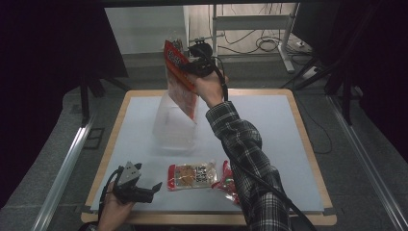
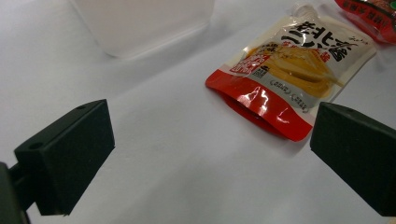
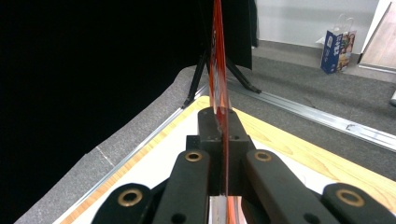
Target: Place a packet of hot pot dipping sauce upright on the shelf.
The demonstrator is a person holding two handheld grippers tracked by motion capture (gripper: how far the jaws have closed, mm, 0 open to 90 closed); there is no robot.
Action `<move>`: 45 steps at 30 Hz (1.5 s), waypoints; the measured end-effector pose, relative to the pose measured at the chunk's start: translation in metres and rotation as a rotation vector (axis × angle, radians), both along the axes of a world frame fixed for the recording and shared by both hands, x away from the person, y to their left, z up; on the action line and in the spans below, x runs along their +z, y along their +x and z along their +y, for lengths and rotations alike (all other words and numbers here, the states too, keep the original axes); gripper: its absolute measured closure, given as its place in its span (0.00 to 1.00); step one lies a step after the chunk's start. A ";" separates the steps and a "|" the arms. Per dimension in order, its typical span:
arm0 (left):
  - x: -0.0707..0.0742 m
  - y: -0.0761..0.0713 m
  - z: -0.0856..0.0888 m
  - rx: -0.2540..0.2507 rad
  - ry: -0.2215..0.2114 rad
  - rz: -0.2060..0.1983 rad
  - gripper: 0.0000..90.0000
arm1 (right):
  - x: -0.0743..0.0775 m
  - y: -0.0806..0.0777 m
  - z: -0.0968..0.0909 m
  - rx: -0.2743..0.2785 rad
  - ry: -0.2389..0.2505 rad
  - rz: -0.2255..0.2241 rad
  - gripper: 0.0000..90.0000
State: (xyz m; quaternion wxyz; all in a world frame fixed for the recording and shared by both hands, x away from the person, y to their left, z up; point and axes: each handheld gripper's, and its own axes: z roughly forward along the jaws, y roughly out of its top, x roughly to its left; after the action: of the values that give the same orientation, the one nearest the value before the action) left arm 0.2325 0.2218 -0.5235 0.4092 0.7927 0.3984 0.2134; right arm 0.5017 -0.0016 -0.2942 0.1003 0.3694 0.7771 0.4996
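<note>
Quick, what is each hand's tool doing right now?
Left tool: open, holding nothing, low over the white table.
Right tool: closed on a flat red plastic food pouch, above the clear plastic container.

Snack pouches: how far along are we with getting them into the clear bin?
Done: nothing visibly inside the clear bin. In hand: the right gripper holds a red pouch above it. Left: the yellow-and-red pouch and another red packet lie on the table near the open left gripper.

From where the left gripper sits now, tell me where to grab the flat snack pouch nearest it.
Take the snack pouch by its red bottom edge, the end nearest the open left gripper. The pouch lies flat on the table, so probably come in low from that side, sliding one jaw under the slightly raised edge.
</note>
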 end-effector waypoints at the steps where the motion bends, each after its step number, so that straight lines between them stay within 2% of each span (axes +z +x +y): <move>1: 0.000 0.000 0.000 0.000 0.000 0.000 0.00 | 0.000 0.000 0.000 0.000 0.000 0.000 0.98; 7: 0.000 0.000 0.000 0.002 0.002 0.003 0.00 | -0.012 0.004 0.015 -0.001 -0.006 0.010 0.98; 13: -0.001 0.000 -0.001 0.001 0.009 0.003 0.00 | -0.025 0.008 0.019 -0.007 -0.021 0.023 0.98; 14: 0.000 0.000 -0.001 -0.001 0.016 0.002 0.00 | -0.031 0.010 0.020 -0.014 -0.032 0.031 0.98; 15: 0.000 0.000 -0.001 -0.001 0.016 0.002 0.00 | -0.031 0.010 0.020 -0.014 -0.032 0.031 0.98; 17: 0.000 0.000 -0.001 -0.001 0.018 0.002 0.00 | -0.047 0.015 0.021 -0.028 -0.072 0.046 0.98; 21: 0.000 0.000 0.000 0.001 0.019 0.004 0.00 | -0.058 0.020 0.018 -0.042 -0.058 0.058 0.98; 24: 0.000 0.000 0.001 0.006 0.022 0.004 0.00 | -0.062 0.023 0.015 -0.059 -0.119 0.011 0.98; 26: 0.000 0.000 0.001 0.008 0.017 0.004 0.00 | -0.065 0.025 0.012 -0.066 -0.132 0.007 0.98; 31: 0.000 0.000 0.000 0.004 0.034 0.005 0.00 | -0.075 0.029 0.008 -0.078 -0.153 0.012 0.98; 34: -0.001 0.000 -0.001 0.004 0.046 0.008 0.00 | -0.084 0.032 0.009 -0.090 -0.212 0.020 0.98; 36: -0.001 0.000 -0.001 0.004 0.046 0.009 0.00 | -0.088 0.032 0.012 -0.102 -0.286 -0.013 0.97; 37: -0.001 0.000 -0.001 0.005 0.045 0.008 0.00 | -0.090 0.032 0.013 -0.100 -0.301 -0.018 0.96; 41: -0.001 0.001 0.000 0.007 0.045 0.007 0.00 | -0.091 0.032 0.012 -0.105 -0.308 -0.028 0.90; 42: -0.001 0.001 0.000 0.007 0.045 0.007 0.00 | -0.090 0.032 0.011 -0.106 -0.317 -0.034 0.86; 43: -0.001 0.001 0.000 0.007 0.045 0.007 0.00 | -0.087 0.032 0.009 -0.096 -0.324 -0.035 0.76; 44: -0.001 0.001 0.000 0.007 0.045 0.006 0.00 | -0.087 0.032 0.009 -0.096 -0.324 -0.035 0.76; 45: -0.001 0.001 0.000 0.007 0.046 0.005 0.00 | -0.086 0.032 0.008 -0.087 -0.322 -0.037 0.70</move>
State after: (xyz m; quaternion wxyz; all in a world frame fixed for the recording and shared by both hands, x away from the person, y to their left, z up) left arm 0.2333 0.2218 -0.5247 0.3890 0.8010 0.3972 0.2221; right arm 0.5335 0.0065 -0.3805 0.1940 0.3724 0.8285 0.3705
